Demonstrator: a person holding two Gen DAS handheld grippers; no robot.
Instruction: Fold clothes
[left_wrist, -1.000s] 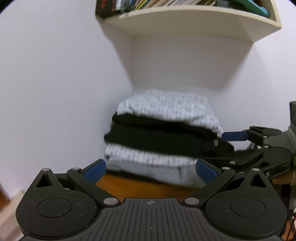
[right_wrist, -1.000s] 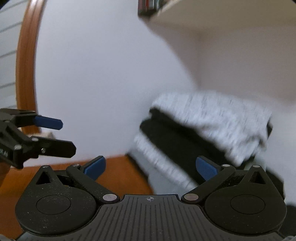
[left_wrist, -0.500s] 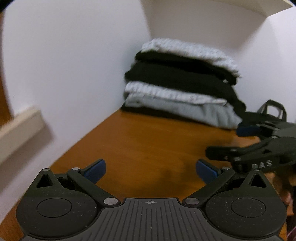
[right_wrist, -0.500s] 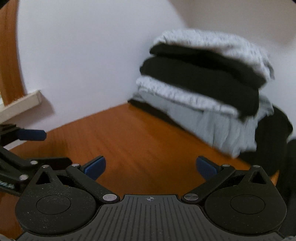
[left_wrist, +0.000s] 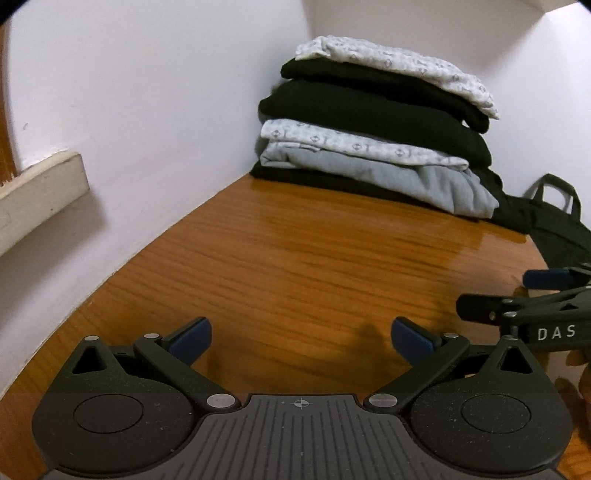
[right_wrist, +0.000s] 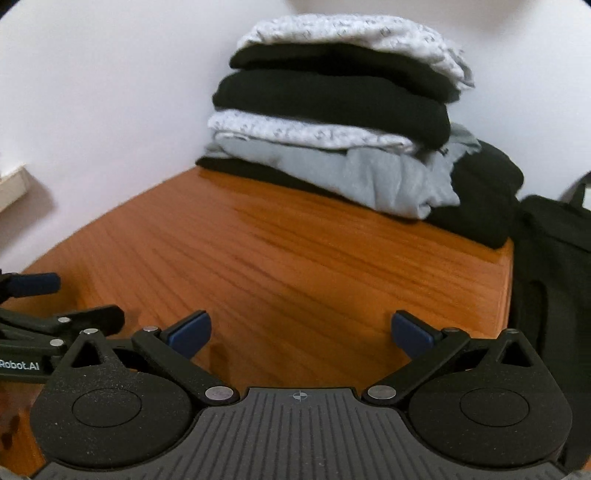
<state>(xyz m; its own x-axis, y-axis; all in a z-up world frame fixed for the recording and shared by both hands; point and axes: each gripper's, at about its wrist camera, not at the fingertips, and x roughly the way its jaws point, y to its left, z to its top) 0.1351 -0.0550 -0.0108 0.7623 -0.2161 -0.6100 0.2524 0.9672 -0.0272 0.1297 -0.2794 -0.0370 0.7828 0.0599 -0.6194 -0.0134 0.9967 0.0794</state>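
Black, grey and patterned white folded clothes (left_wrist: 373, 129) sit stacked in the far corner of the wooden table (left_wrist: 295, 266). A dark bag (right_wrist: 554, 258), perhaps, hangs beside it. The left gripper (left_wrist: 301, 338) and right gripper (right_wrist: 300, 332) gape wide, empty.

Six folded garments (left_wrist: 373, 122), two grippers (left_wrist: 301, 338), one bag (left_wrist: 554, 221).

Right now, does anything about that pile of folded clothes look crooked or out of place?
Mostly tidy. The stack of folded clothes sits in the corner of the wooden table. The grey garment low in the pile bulges out bunched at its right end, and the black garment beneath it spreads past the stack toward the table edge.
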